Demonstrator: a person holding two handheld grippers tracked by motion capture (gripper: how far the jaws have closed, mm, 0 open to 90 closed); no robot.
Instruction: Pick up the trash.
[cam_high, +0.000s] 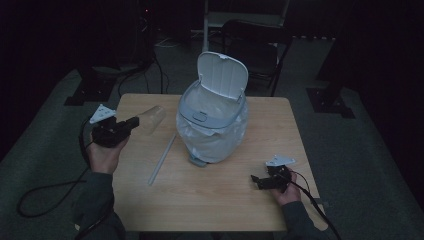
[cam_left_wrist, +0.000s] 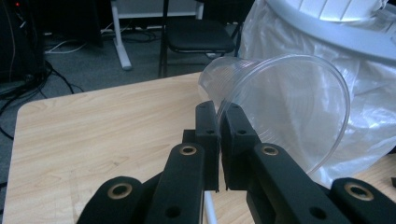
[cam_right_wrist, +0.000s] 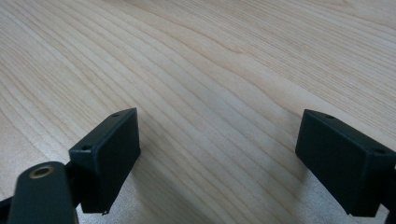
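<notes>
A clear plastic cup (cam_high: 151, 118) hangs on its side above the table's left part, its rim pinched by my left gripper (cam_high: 131, 123). In the left gripper view the cup (cam_left_wrist: 280, 102) opens toward the camera and the jaws of the left gripper (cam_left_wrist: 219, 122) are shut on its rim. A white bin (cam_high: 212, 120) with a plastic liner and a raised lid (cam_high: 222, 74) stands at the table's middle, just right of the cup. My right gripper (cam_high: 256, 180) rests low at the front right, open, with bare wood between the jaws of the right gripper (cam_right_wrist: 217, 140).
A long pale strip (cam_high: 162, 159) lies on the wooden table (cam_high: 210, 200) in front of the bin. A dark chair (cam_high: 255, 45) stands beyond the table's far edge. Cables trail on the floor at the left.
</notes>
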